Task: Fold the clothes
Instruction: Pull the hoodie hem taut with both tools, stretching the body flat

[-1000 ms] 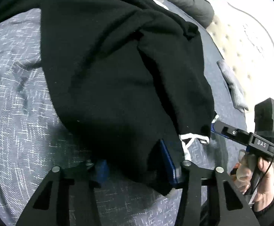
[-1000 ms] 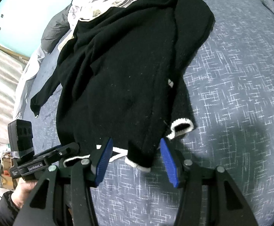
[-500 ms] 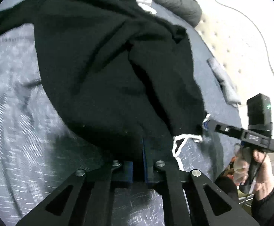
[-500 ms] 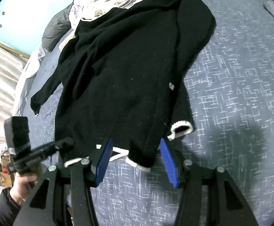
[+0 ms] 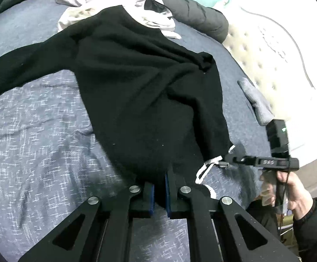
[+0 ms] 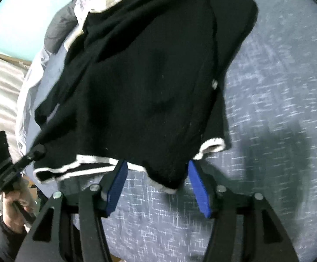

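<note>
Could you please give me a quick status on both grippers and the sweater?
Left gripper shut on black sweater hem. Right gripper open, hem corner between its fingers. Sweater partly spread on bed. Pale clothes lie at its collar.

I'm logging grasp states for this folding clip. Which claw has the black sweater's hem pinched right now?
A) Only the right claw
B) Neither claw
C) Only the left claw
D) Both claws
C: the left claw has its blue pads closed on the black sweater at the hem, while the right claw stands wide open, with the hem only hanging between its pads.
</note>
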